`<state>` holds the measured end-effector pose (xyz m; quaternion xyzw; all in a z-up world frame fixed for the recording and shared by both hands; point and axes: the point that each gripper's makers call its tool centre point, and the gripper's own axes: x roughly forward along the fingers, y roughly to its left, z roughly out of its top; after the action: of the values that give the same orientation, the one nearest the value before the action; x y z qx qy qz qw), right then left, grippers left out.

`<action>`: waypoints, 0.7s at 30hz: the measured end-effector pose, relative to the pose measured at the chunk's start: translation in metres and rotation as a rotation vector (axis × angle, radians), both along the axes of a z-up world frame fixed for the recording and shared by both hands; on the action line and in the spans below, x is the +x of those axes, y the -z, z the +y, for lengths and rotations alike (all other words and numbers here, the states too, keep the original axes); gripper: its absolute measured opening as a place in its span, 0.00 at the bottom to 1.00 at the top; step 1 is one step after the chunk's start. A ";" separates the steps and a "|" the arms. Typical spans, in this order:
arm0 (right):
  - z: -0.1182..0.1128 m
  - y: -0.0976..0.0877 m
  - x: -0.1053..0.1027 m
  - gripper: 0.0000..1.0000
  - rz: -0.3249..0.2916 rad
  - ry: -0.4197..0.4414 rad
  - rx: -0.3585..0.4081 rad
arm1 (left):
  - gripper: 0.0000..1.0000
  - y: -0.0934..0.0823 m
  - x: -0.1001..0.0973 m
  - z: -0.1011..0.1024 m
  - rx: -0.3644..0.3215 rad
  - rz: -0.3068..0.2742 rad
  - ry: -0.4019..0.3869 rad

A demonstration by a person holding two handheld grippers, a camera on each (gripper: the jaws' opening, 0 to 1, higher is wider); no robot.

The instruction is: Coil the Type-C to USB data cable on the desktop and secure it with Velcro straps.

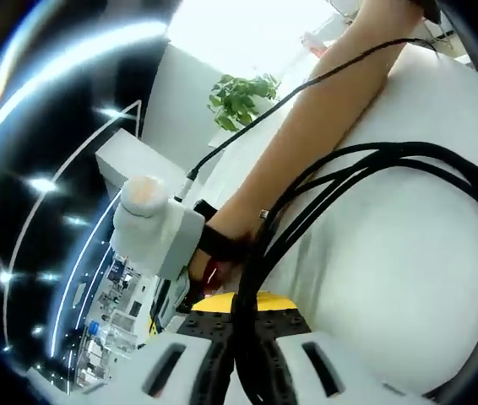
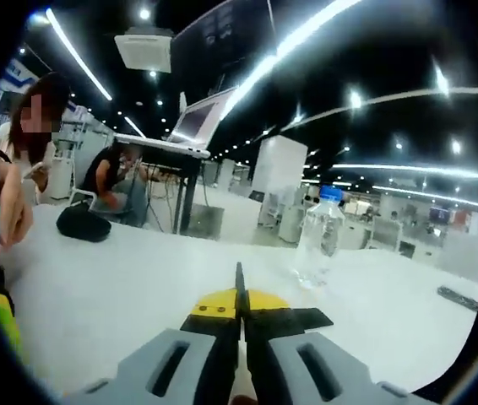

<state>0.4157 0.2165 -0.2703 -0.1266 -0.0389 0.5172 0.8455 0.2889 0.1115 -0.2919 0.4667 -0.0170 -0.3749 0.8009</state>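
The black data cable (image 1: 391, 156) hangs in several loops over the white table (image 1: 408, 278). Its strands bunch together and run down between my left gripper's (image 1: 246, 346) jaws, which are shut on the bundle. My right gripper (image 1: 184, 295) comes in from the left of the left gripper view, held by a person's hand, with its tip right beside the bundle. In the right gripper view my right gripper (image 2: 239, 314) has its jaws pressed together. A thin black strip (image 2: 239, 283) sticks up from between them, seen edge-on; I cannot tell whether it is the Velcro strap.
A clear water bottle (image 2: 319, 236) stands on the table (image 2: 138, 287) ahead right. A black pouch (image 2: 83, 224) lies far left, and a dark flat item (image 2: 463, 297) far right. People sit behind the table (image 2: 112, 181). The holder's bare arm (image 1: 323, 110) crosses above the cable.
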 end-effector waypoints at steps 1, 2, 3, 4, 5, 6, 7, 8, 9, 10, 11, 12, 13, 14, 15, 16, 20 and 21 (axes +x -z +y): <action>-0.004 -0.001 -0.004 0.02 0.002 -0.005 0.002 | 0.07 0.001 0.000 0.000 -0.002 0.003 -0.003; -0.008 -0.003 -0.009 0.02 0.009 -0.014 0.019 | 0.07 0.001 0.001 0.001 -0.002 0.006 -0.006; -0.012 -0.005 -0.013 0.01 0.019 -0.018 0.035 | 0.07 0.001 0.001 0.002 -0.005 0.009 -0.009; -0.017 -0.005 -0.015 0.01 0.028 -0.017 0.042 | 0.07 0.001 0.001 0.002 -0.009 0.013 -0.009; -0.023 -0.006 -0.018 0.01 0.036 -0.017 0.049 | 0.07 0.001 0.001 0.001 -0.012 0.015 -0.006; -0.026 -0.006 -0.020 0.01 0.041 -0.019 0.055 | 0.07 0.002 0.000 0.000 -0.015 0.018 -0.003; -0.032 -0.007 -0.024 0.01 0.047 -0.019 0.061 | 0.07 0.003 0.000 0.000 -0.012 0.020 0.000; -0.038 -0.007 -0.027 0.01 0.057 -0.018 0.067 | 0.07 0.004 0.000 -0.001 -0.010 0.022 0.002; -0.045 -0.008 -0.032 0.01 0.064 -0.020 0.075 | 0.07 0.005 0.000 -0.002 -0.008 0.026 0.004; -0.052 -0.008 -0.037 0.01 0.065 -0.025 0.078 | 0.07 0.005 -0.001 -0.003 -0.012 0.026 0.010; -0.059 -0.008 -0.041 0.01 0.063 -0.022 0.077 | 0.07 0.005 -0.002 -0.004 -0.020 0.035 0.013; -0.068 -0.009 -0.038 0.01 0.063 -0.006 0.079 | 0.07 0.005 -0.002 -0.004 -0.023 0.038 0.015; -0.078 -0.010 -0.040 0.01 0.059 -0.003 0.084 | 0.07 0.005 -0.002 -0.005 -0.025 0.039 0.017; -0.087 -0.010 -0.045 0.01 0.056 0.004 0.084 | 0.07 0.005 -0.003 -0.005 -0.027 0.040 0.018; -0.096 -0.010 -0.047 0.01 0.058 0.016 0.084 | 0.07 0.005 -0.003 -0.006 -0.029 0.043 0.021; -0.105 -0.011 -0.048 0.01 0.064 0.029 0.090 | 0.07 0.005 -0.004 -0.007 -0.031 0.044 0.024; -0.142 -0.013 -0.065 0.01 0.071 0.069 0.109 | 0.07 0.003 -0.006 -0.008 -0.039 0.043 0.029; -0.150 -0.013 -0.069 0.01 0.071 0.077 0.111 | 0.07 0.002 -0.006 -0.008 -0.045 0.043 0.030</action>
<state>0.3471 0.0663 -0.2569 -0.0625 -0.0327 0.4854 0.8714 0.2829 0.1031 -0.2935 0.4401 -0.0150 -0.3962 0.8057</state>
